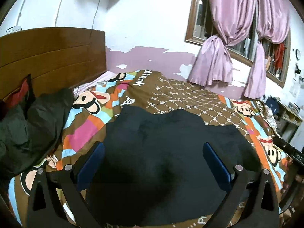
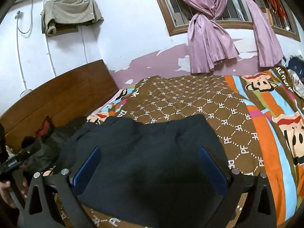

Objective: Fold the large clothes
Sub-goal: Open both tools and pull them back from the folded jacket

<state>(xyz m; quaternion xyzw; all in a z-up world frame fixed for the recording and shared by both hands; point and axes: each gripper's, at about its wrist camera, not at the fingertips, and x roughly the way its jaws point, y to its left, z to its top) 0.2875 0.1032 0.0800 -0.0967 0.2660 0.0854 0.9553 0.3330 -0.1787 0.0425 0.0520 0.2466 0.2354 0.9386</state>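
Near the front edge of the bed [image 2: 190,98], toward the headboard [image 1: 47,57] side, a dark navy garment [image 1: 167,152] lies spread on the patterned bedspread, its far hem wavy and uneven. Both tools hang above it with nothing between their blue pads: the left gripper [image 1: 153,163] stands wide apart, and the right gripper [image 2: 150,167] is equally wide, holding no cloth. Judging from this, the main risk is a crooked fold: the far hem bulges in two humps, and the side toward the headboard runs up against a second, crumpled dark green garment [image 1: 28,125], so a pinch there could catch both pieces or drag the pile along. The fabric looks soft and thick, so a shallow pinch might slip free, and dark cloth on a busy print makes edges hard to find. Beyond the garment the bedspread lies fairly flat, brown with a lattice print and cartoon-monkey stripes, leaving space toward the far edge. Behind it, the wall's paint is peeling, pink curtains [image 2: 207,38] are knotted at a barred window, and a towel [image 2: 70,13] hangs above the headboard.
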